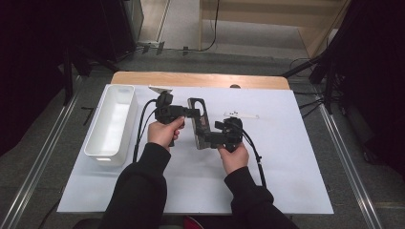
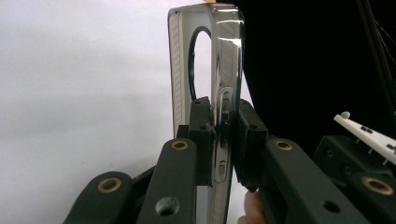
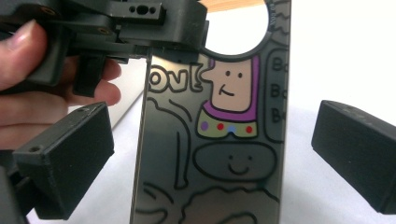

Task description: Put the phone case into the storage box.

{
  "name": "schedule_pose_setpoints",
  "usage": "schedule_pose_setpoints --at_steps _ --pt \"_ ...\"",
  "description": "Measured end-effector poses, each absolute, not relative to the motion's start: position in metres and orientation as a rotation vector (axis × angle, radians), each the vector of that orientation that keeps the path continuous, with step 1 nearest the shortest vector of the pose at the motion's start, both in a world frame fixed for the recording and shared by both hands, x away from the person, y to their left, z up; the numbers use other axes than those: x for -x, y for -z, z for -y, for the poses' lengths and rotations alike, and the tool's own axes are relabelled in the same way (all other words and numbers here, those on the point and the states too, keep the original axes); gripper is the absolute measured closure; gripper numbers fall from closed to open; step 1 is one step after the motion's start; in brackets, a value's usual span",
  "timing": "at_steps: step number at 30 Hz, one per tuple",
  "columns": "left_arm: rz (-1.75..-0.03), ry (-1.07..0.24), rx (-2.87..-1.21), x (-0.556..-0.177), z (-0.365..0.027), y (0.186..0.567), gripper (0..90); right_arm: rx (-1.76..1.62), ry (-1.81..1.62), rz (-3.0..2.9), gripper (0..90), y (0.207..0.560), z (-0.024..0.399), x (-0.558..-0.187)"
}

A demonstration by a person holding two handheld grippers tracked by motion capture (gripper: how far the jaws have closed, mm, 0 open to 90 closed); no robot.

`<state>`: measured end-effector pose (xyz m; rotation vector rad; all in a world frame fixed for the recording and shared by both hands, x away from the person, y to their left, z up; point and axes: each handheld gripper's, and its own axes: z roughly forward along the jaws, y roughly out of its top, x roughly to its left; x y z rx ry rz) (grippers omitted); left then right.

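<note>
Left gripper (image 1: 193, 112) is clamped on the phone case (image 1: 199, 123), pads pinching its thin side edge. In the left gripper view the clear case (image 2: 224, 70) stands upright between the closed jaws, button cutouts right at the pinch point. Case is held up off the white sheet (image 1: 286, 157) covering the table (image 1: 200, 79), roughly mid-table, between the two hands.

Right gripper (image 1: 212, 136) sits at the near end of the case with its jaws spread wide. In the right gripper view the case (image 3: 215, 154) stands between the two black pads, clear gaps on both sides, no contact. Printed side faces that camera: cartoon figure with purple outline, smiley blob below, round camera cutout at the top. The left gripper (image 3: 140, 28) shows in that same view gripping the case's upper left edge, with fingers (image 3: 28, 93) of the left hand wrapped around it.

White bin (image 1: 112, 124) sits at the sheet's left edge, well apart from the case. A small white strip (image 1: 241, 115) lies on the sheet just beyond the right gripper; cannot tell what it is.
</note>
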<state>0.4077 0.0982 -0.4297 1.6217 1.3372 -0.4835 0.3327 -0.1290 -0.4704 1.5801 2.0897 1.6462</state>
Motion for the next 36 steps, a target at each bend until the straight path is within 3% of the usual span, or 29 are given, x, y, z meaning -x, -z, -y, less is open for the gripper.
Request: schedule_pose_setpoints --at_steps 34,36 --pt "-1.119 0.454 -1.798 -0.387 -0.114 0.416 79.8 -1.561 -1.635 -2.259 0.0 0.457 0.171 -0.331" --pt "-1.109 0.462 -1.808 -0.386 -0.115 0.418 79.8 -1.551 -1.601 -2.246 6.7 0.456 0.173 -0.330"
